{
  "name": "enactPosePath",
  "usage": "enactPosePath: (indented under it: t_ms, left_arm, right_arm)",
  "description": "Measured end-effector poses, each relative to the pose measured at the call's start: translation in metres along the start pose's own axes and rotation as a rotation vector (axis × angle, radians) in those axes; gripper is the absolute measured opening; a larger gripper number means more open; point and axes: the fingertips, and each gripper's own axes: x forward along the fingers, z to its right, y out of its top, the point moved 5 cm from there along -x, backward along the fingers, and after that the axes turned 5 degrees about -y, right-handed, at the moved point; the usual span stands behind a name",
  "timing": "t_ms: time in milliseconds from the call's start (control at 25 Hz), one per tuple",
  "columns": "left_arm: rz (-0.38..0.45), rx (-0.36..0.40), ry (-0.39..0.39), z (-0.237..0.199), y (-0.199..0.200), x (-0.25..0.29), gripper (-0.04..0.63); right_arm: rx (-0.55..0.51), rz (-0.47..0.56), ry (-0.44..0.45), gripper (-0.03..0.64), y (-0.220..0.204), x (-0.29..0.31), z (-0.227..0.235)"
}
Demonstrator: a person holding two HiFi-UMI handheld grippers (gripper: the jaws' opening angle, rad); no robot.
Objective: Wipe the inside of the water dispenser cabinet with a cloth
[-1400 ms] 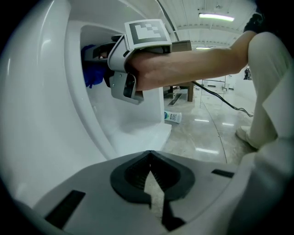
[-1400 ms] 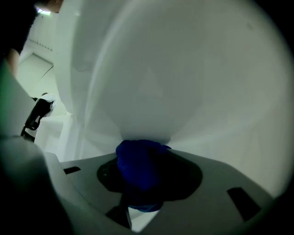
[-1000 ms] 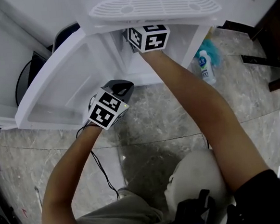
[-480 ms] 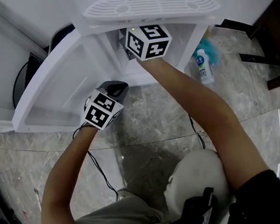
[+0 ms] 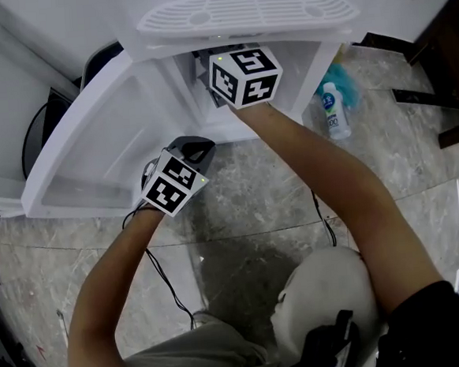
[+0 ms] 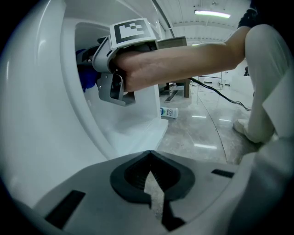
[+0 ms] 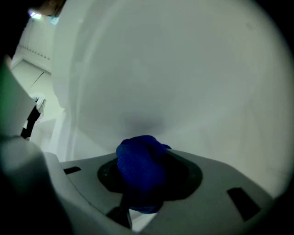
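Blue cloth (image 7: pixel 140 167) sat clamped in right gripper (image 7: pixel 146 181), jaws just tightened, bunched wad before white cabinet wall (image 7: pixel 183 78), left gripper (image 6: pixel 151 179) closed, empty

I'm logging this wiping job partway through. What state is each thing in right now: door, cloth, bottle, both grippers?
cabinet door: swung open.
cloth: bunched up, inside the cabinet.
right gripper: shut on the cloth.
left gripper: shut, empty, outside the cabinet.
bottle: lying on its side on the floor.
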Motion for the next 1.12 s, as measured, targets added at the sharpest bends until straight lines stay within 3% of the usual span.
enactPosePath:
  t_ms: [480, 680, 840, 1040, 1120]
  left_arm:
    - [-0.012, 0.002, 0.024, -0.006, -0.011, -0.004, 0.005]
    - [0.013, 0.011, 0.071, -0.011, -0.004, -0.01, 0.005]
    - [0.102, 0.018, 0.108, -0.014, 0.021, -0.019, 0.005]
    - [0.326, -0.114, 0.117, -0.014, 0.05, -0.028, 0.011]
    - [0.38, -0.131, 0.121, -0.016, 0.059, -0.028, 0.08]
  right_arm:
    - [0.01, 0.016, -0.069, 0.138, 0.008, 0.026, 0.013]
    - [0.024, -0.038, -0.018, 0.138, -0.003, 0.007, 0.009]
    - [0.034, -0.132, 0.079, 0.138, -0.007, -0.025, 0.002]
    - [-0.011, -0.325, 0.204, 0.138, 0.001, -0.07, -0.003]
    - [-0.032, -0.389, 0.23, 0.138, 0.009, -0.085, -0.002]
